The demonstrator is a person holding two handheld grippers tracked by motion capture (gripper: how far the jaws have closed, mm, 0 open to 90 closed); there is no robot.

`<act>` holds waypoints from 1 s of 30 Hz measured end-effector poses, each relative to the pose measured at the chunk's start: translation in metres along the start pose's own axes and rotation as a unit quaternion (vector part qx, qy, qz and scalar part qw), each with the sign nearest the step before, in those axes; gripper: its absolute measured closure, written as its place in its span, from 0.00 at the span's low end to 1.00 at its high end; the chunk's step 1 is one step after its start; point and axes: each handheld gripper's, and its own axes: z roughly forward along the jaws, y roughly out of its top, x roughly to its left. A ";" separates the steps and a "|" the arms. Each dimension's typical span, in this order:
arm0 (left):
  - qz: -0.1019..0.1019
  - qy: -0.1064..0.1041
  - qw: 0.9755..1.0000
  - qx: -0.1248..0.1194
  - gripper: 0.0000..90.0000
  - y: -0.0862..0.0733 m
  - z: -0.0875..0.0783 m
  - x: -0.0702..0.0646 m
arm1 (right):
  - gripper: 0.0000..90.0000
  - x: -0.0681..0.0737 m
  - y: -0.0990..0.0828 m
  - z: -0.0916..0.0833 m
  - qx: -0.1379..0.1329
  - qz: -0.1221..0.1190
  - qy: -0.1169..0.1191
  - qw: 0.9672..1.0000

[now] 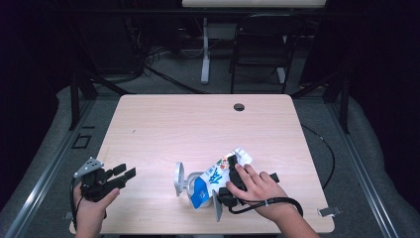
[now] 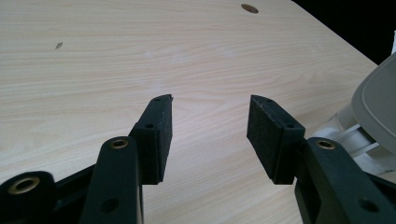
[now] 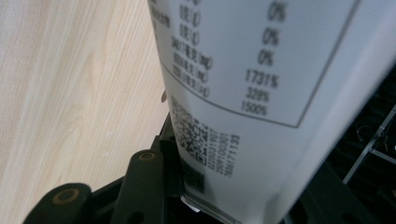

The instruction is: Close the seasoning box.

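Item: one snack bag (image 1: pixel 223 173), white with blue print and a coloured picture near its top, laid flat on the wooden counter (image 1: pixel 198 124) toward the near right part of it, the crimped end pointing away from the person. In the right gripper view its back panel (image 3: pixel 261 93) is seen close up, with a printed table of percentages, a code square and a row of digits.

Right tongs (image 1: pixel 229 187): held in the person's right hand (image 1: pixel 260 191), laid across the bag. The bag is seen between the jaws, the left jaw lying against its printed panel; the right jaw is largely hidden by the bag, so a firm clamp cannot be told from the views.

Left tongs (image 1: pixel 124 174): held in the left hand (image 1: pixel 91 206) at the near left corner of the counter, well apart from the bag, jaws standing apart with bare wood between the pads (image 2: pixel 161 135).

Also recorded: a grey three-cornered plate (image 1: pixel 89 166) on the left tongs; a round hole (image 1: pixel 239 107) in the counter near its far edge; a black cable (image 1: pixel 270 203) trailing from the right tongs
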 end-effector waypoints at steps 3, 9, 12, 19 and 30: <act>0.000 -0.001 1.000 0.001 0.57 0.000 0.000 0.000 | 0.70 0.000 0.000 0.000 0.002 0.001 0.000 1.000; 0.000 -0.001 1.000 0.001 0.56 0.000 0.000 0.000 | 0.70 0.000 0.000 0.000 0.002 0.000 0.000 1.000; -0.001 -0.001 1.000 -0.001 0.57 0.000 0.000 0.000 | 0.70 -0.001 0.000 0.000 0.002 0.000 0.000 1.000; -0.001 -0.001 1.000 -0.001 0.57 0.000 -0.001 0.000 | 0.71 -0.002 0.000 0.000 0.003 0.000 -0.002 1.000; -0.002 -0.001 1.000 -0.002 0.57 0.000 -0.001 0.000 | 0.72 -0.003 0.000 -0.001 0.004 -0.002 -0.004 1.000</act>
